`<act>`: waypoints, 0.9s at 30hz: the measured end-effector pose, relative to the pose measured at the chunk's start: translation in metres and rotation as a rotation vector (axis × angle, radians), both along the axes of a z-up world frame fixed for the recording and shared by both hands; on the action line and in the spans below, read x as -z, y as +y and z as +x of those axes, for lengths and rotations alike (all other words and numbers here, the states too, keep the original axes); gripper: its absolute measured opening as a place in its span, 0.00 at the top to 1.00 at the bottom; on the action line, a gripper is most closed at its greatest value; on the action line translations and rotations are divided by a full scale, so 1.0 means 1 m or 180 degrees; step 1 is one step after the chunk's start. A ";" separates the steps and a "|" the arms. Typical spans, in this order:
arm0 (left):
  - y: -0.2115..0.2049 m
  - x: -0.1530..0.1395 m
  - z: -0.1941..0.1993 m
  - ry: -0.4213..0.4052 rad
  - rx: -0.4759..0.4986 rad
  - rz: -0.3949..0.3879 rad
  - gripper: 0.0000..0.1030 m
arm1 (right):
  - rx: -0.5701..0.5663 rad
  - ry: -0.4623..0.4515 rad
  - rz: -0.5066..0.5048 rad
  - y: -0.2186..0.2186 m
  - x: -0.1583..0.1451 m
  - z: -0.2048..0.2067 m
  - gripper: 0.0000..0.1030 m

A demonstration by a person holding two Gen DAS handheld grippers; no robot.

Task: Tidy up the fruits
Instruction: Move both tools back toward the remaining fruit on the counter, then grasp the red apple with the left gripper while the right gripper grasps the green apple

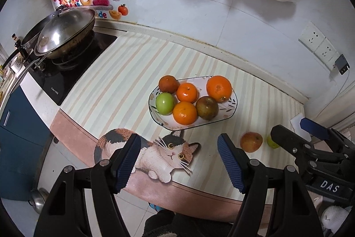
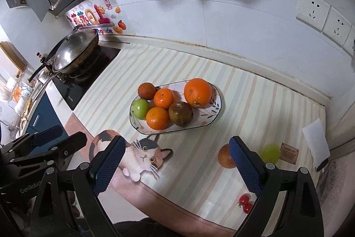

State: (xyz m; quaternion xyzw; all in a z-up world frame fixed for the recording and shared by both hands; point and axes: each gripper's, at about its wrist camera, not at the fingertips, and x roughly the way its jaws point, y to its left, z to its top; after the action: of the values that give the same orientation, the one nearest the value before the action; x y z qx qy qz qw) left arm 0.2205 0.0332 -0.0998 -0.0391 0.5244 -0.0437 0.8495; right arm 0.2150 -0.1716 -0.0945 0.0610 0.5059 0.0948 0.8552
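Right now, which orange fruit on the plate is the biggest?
The large orange at the plate's right end, clearly bigger than the two mandarins beside it.

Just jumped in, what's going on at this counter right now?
A person holds a gripper in each hand above the striped mat; the left gripper and right gripper are both open and empty. Six fruits already sit on the oval plate. A reddish apple, a small green fruit and two cherry tomatoes still lie on the mat, to the plate's right.
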 end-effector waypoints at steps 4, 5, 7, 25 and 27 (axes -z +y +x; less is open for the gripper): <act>-0.008 0.008 0.006 0.0057 0.0017 0.0063 0.19 | 0.0068 -0.0010 0.0135 -0.014 0.000 -0.002 0.06; -0.011 0.010 0.008 0.0072 0.0020 0.0072 0.14 | 0.0117 -0.0011 0.0163 -0.021 0.002 -0.002 0.06; -0.021 0.018 0.014 0.0108 0.0064 0.0095 0.09 | 0.0214 0.0015 0.0192 -0.037 0.007 -0.001 0.06; -0.208 0.166 0.079 0.1195 0.1028 0.0180 0.08 | 0.1420 0.0942 0.0278 -0.229 0.158 0.024 0.09; -0.225 0.184 0.080 0.1347 0.1112 0.0171 0.08 | 0.1466 0.1070 0.0353 -0.238 0.179 0.028 0.11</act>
State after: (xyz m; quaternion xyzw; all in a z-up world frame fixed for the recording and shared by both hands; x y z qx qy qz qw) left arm 0.3008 -0.1918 -0.2838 0.0662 0.6899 -0.1664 0.7014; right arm 0.2426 -0.4099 -0.2730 0.2358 0.6073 -0.0858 0.7538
